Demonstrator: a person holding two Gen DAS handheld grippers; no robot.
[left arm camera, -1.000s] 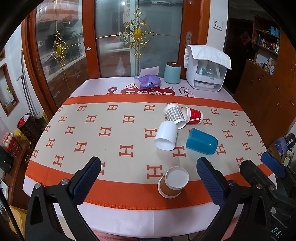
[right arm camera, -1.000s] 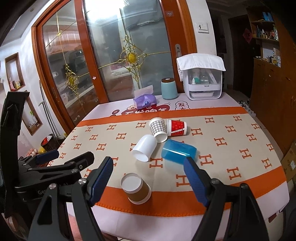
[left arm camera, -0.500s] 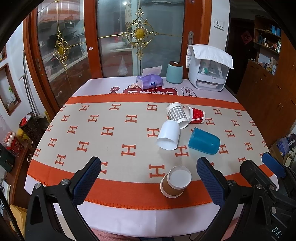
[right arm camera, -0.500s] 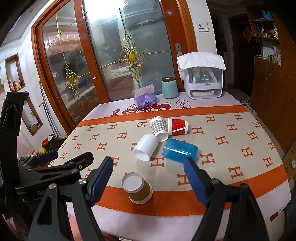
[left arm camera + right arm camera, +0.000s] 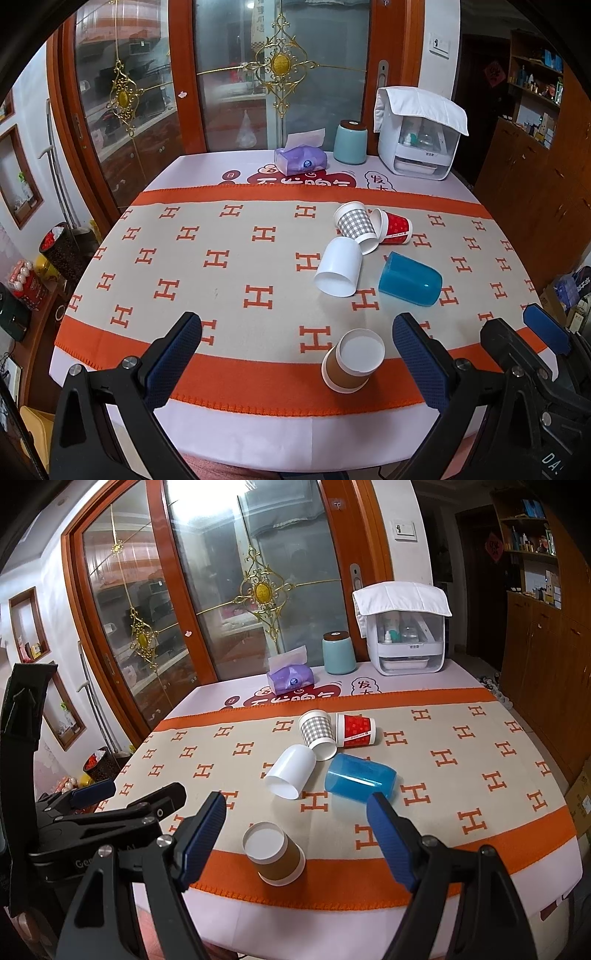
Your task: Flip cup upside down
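Note:
A brown paper cup [image 5: 353,360] [image 5: 275,854] stands upside down near the table's front edge. A white cup [image 5: 339,272] [image 5: 291,771], a blue cup [image 5: 410,278] [image 5: 360,776], a grey checked cup [image 5: 355,226] [image 5: 317,732] and a red cup [image 5: 394,231] [image 5: 355,730] lie on their sides mid-table. My left gripper [image 5: 295,358] is open and empty, in front of the table edge. My right gripper [image 5: 295,838] is open and empty, just before the brown cup. The right gripper also shows at the right in the left wrist view [image 5: 532,354].
The table wears an orange and beige H-pattern cloth [image 5: 221,258]. At its back stand a purple tissue pack [image 5: 301,160], a teal canister [image 5: 350,142] and a white appliance [image 5: 419,147] under a cloth. Glass doors are behind; a wooden cabinet [image 5: 546,657] is to the right.
Both grippers have drawn back a little and risen slightly, so the table looks farther off. The cups have not moved.

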